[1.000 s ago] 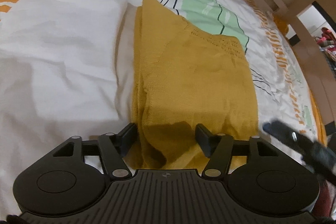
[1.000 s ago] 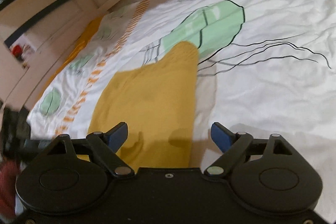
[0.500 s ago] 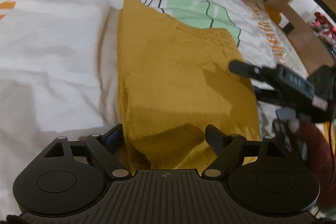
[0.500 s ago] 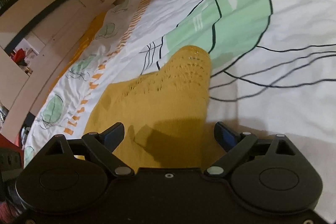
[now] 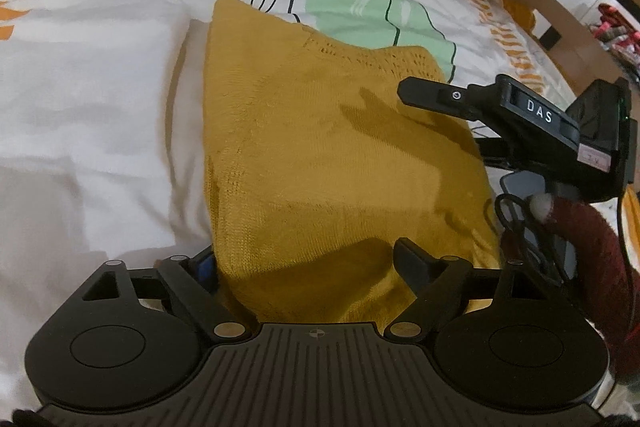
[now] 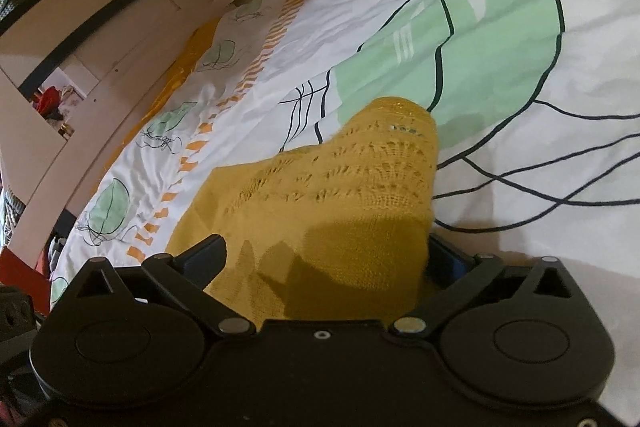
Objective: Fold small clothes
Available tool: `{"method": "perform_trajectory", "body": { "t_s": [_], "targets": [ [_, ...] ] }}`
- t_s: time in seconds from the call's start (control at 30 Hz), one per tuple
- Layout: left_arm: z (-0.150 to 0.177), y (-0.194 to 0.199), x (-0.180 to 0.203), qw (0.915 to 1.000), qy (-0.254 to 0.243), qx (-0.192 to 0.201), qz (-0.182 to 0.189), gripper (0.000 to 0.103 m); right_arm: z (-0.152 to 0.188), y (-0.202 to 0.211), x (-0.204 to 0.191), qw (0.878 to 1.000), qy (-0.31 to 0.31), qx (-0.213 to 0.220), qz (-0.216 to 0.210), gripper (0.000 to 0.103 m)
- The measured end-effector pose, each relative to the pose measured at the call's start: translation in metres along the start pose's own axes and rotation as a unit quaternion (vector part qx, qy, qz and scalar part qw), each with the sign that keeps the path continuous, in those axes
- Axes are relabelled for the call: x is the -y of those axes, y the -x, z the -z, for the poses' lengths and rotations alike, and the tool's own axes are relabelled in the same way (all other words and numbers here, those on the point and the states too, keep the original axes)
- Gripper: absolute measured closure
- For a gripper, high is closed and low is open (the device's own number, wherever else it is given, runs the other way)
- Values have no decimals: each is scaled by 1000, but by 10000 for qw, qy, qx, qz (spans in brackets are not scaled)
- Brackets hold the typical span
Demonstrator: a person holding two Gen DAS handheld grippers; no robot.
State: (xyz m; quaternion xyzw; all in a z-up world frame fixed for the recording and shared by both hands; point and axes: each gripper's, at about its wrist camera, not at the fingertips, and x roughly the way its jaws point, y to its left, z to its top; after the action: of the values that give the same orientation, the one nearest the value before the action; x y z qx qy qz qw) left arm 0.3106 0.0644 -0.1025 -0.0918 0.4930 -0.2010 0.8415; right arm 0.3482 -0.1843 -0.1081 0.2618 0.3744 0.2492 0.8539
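A: Where is the garment?

B: The mustard knit garment lies folded on the bed cover, its far edge resting over the green jellyfish print. A band of openwork stitching runs along that far edge.

A: And the left claw?

B: The left claw stands wide apart at the garment's near end. The knit fills the gap between its fingers and covers part of the left one; the right finger lies on top of the cloth. It is not pinching anything.

A: The right one?

B: From its own camera, the right claw is also spread, at the garment's openwork end. The cloth bunches up between the fingers, touching both; the left finger presses into the fold. Spread, not clamped.

A: Can one claw see the other?

B: Yes. In the left wrist view the right claw reaches over the garment's far right corner, casting a shadow on the knit. A dark red sleeve shows beside the garment's right edge.

A: Anything else near?

B: A wooden bed frame beyond the print.
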Motion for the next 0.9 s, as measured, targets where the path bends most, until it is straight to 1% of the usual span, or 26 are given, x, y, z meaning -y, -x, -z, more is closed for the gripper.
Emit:
{"method": "perform_trajectory", "body": {
  "t_s": [0.27,0.37,0.43,0.47,0.53,0.57,0.6,0.63,0.73,0.9],
  "targets": [
    [0,1,2,9999,-88,-25,-55,19,2,1,0,9999,87,77,-33,0],
    [0,1,3,9999,-101,-20,-92,22,3,1,0,9999,131,100,-45,0],
    [0,2,3,9998,-127,26,-140,38,2,1,0,9999,119,98,-54,0],
    [0,2,2,9998,-109,43,-133,42,2,1,0,9999,111,95,-55,0],
    [0,3,-1,10000,0,57,-40,54,2,1,0,9999,110,91,-55,0],
    [0,4,-3,10000,71,63,3,58,2,1,0,9999,112,93,-55,0],
    [0,4,-5,9999,134,68,54,66,2,1,0,9999,111,92,-55,0],
    [0,4,-7,9998,178,73,98,71,2,1,0,9999,111,87,-55,0],
    [0,6,-10,9994,289,99,186,77,1,1,0,9999,75,62,-61,0],
    [-1,7,-14,9986,432,109,294,82,1,1,-1,10000,26,-14,-61,1]
  ]
}}
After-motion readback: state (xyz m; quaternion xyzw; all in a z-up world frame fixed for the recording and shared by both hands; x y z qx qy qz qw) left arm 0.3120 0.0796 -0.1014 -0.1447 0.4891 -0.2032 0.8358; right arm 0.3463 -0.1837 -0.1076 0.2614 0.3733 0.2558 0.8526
